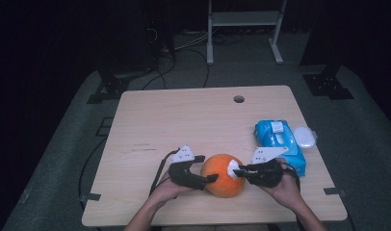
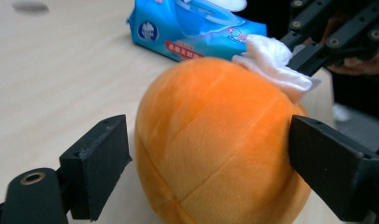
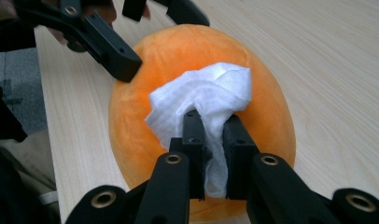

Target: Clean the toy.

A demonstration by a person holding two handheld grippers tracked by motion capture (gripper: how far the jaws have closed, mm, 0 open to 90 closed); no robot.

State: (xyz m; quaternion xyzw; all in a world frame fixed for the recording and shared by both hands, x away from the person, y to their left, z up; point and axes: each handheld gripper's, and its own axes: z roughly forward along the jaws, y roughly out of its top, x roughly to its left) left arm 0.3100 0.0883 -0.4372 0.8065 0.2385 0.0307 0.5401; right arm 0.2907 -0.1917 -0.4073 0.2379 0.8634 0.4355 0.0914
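- Orange plush ball (image 1: 223, 175) sitting near the table's (image 1: 184, 115) front edge; left gripper (image 2: 204, 163) jaws spread around it, one side looking clear — ball risking rolling.
- Right gripper (image 3: 211, 140) pinching white wipe (image 3: 201, 98) against ball; wipe risking slipping.

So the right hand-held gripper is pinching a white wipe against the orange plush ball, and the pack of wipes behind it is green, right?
Not quite: the pack of wipes is blue, not green, as the high view shows. The rest holds: the right hand-held gripper pinches a white wipe against the orange plush ball.
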